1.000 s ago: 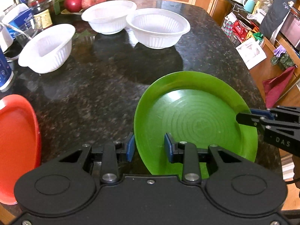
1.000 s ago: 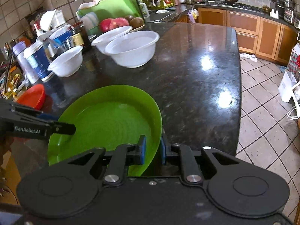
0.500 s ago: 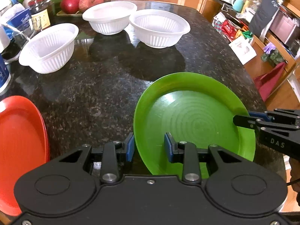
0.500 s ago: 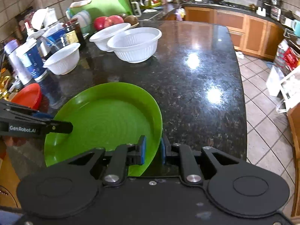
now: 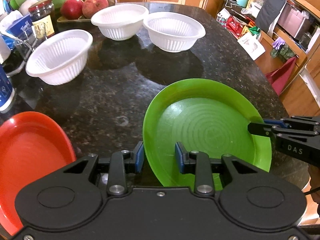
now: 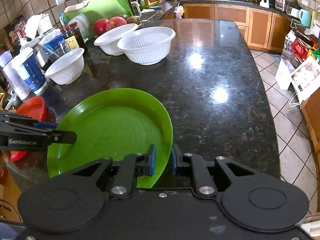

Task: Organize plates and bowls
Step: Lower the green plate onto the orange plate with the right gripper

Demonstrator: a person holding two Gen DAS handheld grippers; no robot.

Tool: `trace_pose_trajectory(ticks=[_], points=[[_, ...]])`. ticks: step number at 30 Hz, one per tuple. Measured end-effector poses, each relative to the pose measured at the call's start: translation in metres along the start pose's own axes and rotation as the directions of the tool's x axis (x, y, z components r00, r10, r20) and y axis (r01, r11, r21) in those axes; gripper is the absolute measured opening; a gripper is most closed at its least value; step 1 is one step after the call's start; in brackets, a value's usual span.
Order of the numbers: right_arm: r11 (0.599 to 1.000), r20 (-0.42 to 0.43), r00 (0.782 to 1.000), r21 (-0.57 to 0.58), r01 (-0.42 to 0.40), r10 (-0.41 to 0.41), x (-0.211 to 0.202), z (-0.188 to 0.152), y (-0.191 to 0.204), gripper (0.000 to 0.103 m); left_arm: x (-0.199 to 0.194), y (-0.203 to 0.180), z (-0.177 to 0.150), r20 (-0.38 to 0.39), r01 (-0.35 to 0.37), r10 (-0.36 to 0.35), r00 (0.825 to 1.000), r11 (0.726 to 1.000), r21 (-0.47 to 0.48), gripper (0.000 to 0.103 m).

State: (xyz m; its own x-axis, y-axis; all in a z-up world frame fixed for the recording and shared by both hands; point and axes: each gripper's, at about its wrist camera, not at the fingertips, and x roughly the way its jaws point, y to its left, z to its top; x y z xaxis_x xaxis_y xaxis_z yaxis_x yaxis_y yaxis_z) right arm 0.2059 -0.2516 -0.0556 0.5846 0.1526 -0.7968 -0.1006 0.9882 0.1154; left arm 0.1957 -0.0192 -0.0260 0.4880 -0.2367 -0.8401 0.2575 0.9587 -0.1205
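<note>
A green plate [image 5: 208, 128] is held between both grippers over the dark granite counter [image 5: 112, 96]. My left gripper [image 5: 159, 157] straddles the plate's left rim with a gap on both sides. My right gripper [image 6: 162, 160] straddles the plate's [image 6: 112, 128] right rim with its pads close against it. A red plate [image 5: 30, 154] lies at the near left; it also shows in the right wrist view [image 6: 33, 108]. Three white ribbed bowls [image 5: 60, 58] [image 5: 120, 23] [image 5: 174, 31] stand further back.
Jars, blue cups and boxes [image 6: 30, 68] crowd the counter's left side. Red apples [image 5: 84, 7] sit on a tray behind the bowls. The counter's right edge [image 6: 266, 108] drops to a tiled floor with bags.
Both grippers and the green plate have shifted slightly left toward the red plate, which now shows more in the left wrist view. The jaws have not changed.
</note>
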Motion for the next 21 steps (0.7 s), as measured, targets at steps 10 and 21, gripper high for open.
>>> trace_pose_trajectory(ticks=[10, 21], points=[[0.999, 0.042, 0.999, -0.047, -0.027, 0.029, -0.004, 0.014, 0.037, 0.018, -0.026, 0.030, -0.001, 0.050, -0.026, 0.026, 0.998, 1.000, -0.016, 0.041], [0.982, 0.057, 0.989, -0.139, -0.128, 0.137, 0.005, 0.038, 0.104, 0.018, -0.062, 0.086, -0.015, 0.089, -0.114, 0.124, 0.988, 0.987, -0.111, 0.041]])
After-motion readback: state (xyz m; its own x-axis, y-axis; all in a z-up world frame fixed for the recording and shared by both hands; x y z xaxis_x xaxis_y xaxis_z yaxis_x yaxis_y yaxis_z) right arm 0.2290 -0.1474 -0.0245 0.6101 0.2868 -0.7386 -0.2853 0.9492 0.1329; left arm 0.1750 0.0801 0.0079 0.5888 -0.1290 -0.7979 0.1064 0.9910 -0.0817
